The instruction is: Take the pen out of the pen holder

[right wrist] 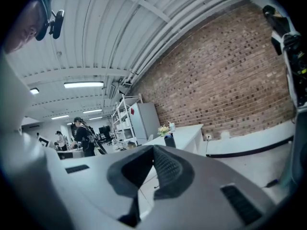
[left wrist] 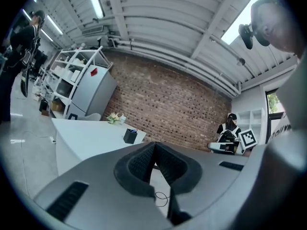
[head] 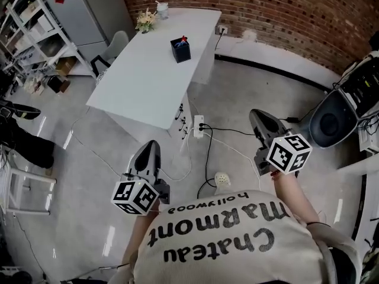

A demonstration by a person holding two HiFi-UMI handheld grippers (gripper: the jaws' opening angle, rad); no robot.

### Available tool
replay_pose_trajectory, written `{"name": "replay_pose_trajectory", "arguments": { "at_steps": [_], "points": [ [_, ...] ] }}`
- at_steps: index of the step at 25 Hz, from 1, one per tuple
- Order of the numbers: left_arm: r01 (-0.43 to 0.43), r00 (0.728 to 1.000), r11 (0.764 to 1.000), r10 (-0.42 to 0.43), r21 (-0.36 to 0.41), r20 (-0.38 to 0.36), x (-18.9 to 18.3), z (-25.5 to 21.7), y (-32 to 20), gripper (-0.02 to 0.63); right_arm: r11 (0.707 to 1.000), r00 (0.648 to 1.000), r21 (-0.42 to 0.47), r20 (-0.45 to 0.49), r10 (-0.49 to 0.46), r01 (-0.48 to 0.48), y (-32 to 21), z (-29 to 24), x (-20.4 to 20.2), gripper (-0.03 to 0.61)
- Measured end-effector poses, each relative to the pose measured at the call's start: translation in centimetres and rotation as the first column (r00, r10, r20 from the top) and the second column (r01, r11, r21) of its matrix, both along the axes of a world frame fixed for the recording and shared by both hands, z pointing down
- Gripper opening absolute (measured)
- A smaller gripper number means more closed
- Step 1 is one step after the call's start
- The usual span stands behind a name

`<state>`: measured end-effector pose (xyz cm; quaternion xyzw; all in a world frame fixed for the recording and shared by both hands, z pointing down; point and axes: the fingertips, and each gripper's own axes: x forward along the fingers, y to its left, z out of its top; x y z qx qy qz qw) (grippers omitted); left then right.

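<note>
Jaws on the left gripper (head: 150, 145) and the right gripper (head: 258, 116) are both sitting pressed together, with nothing pinched in either one. Both are hanging over bare grey floor (head: 249, 87), well short of the white table (head: 142, 81) and pointing roughly toward it. By the table's near right corner a power strip (head: 198, 126) is lying with cables (head: 208, 152) trailing across the floor, and a small round white thing (head: 222, 179) is sitting just ahead of the person. The pen holder (head: 180, 50), a dark box, is standing close to the table's right edge, toward the far end, with the pen (head: 184, 39) poking out the top. Flowers (head: 145, 21) are sitting at the far left corner. A dark chair (head: 331, 122) is crowding the right side, but the floor along the table's right edge is lying open.
</note>
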<state>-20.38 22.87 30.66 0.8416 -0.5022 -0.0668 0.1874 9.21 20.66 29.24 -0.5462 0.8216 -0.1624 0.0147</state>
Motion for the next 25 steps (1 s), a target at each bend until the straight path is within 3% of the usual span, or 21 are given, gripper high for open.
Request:
{"name": "replay_pose_trajectory", "arguments": {
  "at_steps": [18, 25],
  "points": [
    [0.142, 0.989, 0.988, -0.139, 0.067, -0.047, 6.9, -2.5, -14.7, 0.0, 0.987, 0.99, 0.071, -0.003, -0.142, 0.142, -18.0, -2.4, 6.0, 0.005],
    [0.157, 0.986, 0.988, -0.158, -0.012, -0.059, 8.7, 0.9, -17.1, 0.0, 0.985, 0.985, 0.001, 0.003, -0.175, 0.175, -21.0, 1.3, 6.8, 0.003]
  ]
}}
